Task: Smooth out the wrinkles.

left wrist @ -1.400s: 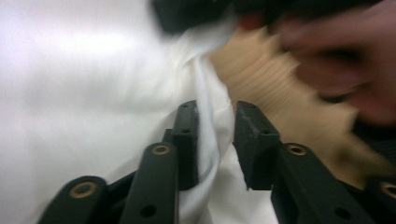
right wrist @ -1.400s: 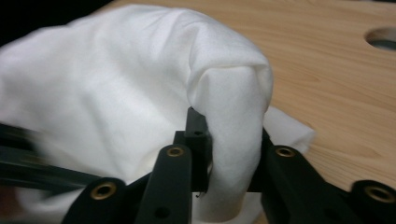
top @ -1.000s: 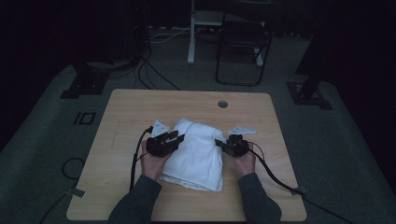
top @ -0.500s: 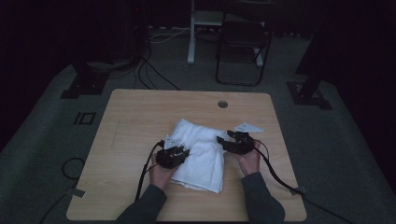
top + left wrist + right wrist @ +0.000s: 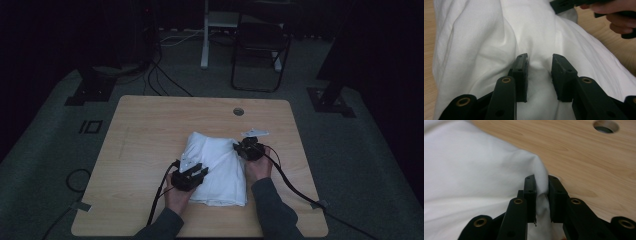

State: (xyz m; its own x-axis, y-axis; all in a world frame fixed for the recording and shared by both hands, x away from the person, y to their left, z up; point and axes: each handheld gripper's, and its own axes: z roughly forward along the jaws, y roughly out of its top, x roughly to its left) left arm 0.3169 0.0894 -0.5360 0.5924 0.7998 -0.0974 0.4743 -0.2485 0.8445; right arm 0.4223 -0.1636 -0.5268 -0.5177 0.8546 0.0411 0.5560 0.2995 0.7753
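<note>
High view puts the surface (image 5: 150, 130) under a folded white cloth (image 5: 215, 165), near the middle toward the person, its long axis running away from them. Left gripper (image 5: 539, 62) straddles a raised fold, half apart; right gripper (image 5: 541, 185), just closed, pinches the far edge. Pulling evenly should keep the fold square.
</note>
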